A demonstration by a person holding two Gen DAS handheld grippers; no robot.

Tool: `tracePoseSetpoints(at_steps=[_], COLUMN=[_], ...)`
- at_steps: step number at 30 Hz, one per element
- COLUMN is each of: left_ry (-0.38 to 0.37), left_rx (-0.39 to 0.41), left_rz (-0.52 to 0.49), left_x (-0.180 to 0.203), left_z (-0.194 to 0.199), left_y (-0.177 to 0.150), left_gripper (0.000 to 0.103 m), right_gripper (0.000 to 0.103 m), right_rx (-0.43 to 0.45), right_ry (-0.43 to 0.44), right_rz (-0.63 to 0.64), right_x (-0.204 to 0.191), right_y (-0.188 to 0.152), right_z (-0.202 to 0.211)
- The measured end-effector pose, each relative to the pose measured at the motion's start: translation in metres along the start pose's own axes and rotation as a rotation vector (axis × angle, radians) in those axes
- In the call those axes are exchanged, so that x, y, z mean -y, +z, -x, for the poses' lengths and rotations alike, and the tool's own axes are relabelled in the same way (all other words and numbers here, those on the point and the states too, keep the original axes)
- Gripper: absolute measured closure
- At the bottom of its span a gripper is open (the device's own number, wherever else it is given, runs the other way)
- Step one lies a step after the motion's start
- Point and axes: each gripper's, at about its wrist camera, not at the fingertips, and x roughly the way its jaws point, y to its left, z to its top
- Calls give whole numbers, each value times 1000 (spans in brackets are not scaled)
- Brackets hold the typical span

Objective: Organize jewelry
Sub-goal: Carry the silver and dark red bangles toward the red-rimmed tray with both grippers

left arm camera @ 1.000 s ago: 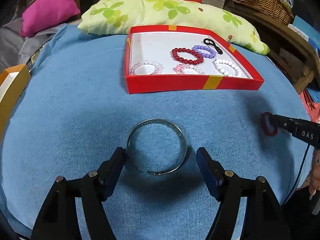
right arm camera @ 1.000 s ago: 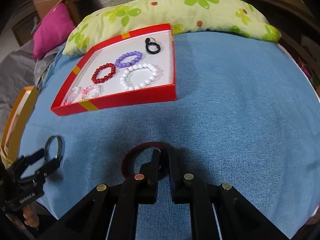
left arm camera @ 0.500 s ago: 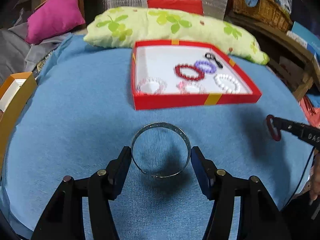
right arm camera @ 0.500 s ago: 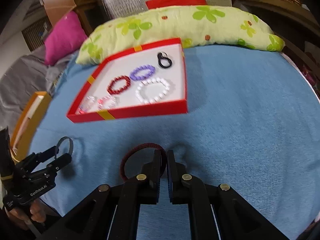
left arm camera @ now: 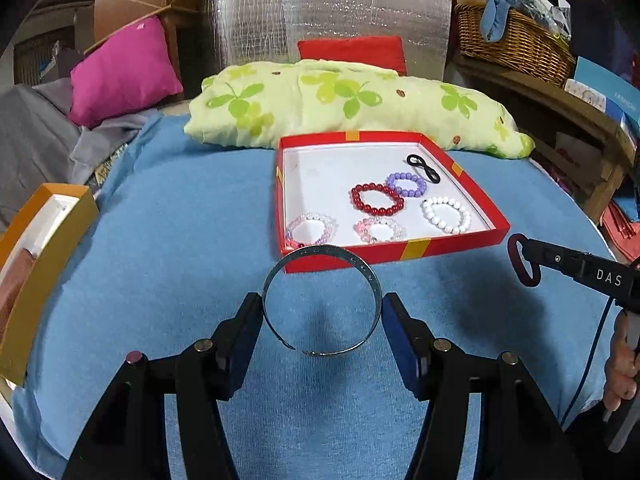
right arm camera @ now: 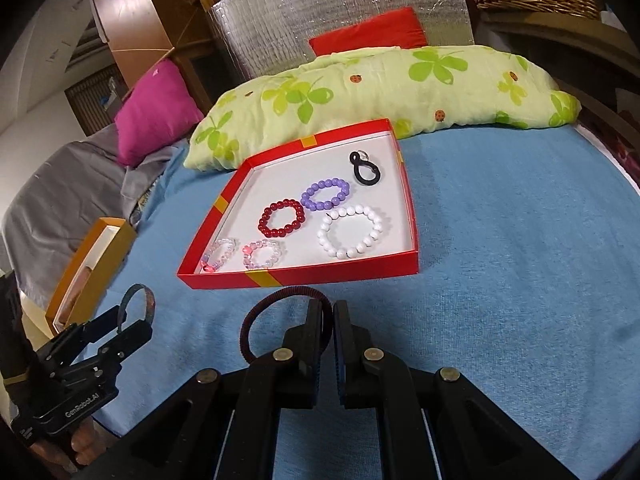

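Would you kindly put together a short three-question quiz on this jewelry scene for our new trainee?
1. True or false: the left gripper grips the silver bangle across its width.
2. What does the right gripper hold? A) white bead bracelet B) dark red band C) black loop
3. How many beaded bracelets lie in the red box?

Key:
1. True; a finger presses each side of the bangle.
2. B; the dark red band is pinched between shut fingers.
3. Five: two pinkish clear, one red, one purple, one white.

Red tray; blue cloth; green clover-print pillow; possibly maroon band.
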Motion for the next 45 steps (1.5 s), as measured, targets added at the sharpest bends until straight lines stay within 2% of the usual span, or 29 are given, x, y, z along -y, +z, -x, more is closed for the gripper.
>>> tracePoseSetpoints(at_steps=[3,21,25,45], left_ry=[19,-5,16,46], left_rx=[7,-4,-10,18], left_rz=[-9,-23,-31,-33], left_x=[3,26,28,25], left_z=[0,-7,-9,-2], left_y=[2,10,10,14], left_gripper=[40,40,40,40], right_gripper=[97,97,96,96], right_rx=[2,7,13,35], right_ry=[0,5,6,12], right_rz=[-15,-57,-69,-63], right_x=[2,10,14,8], right_y=[1,5,6,7], right_z=[-1,-1,2,7])
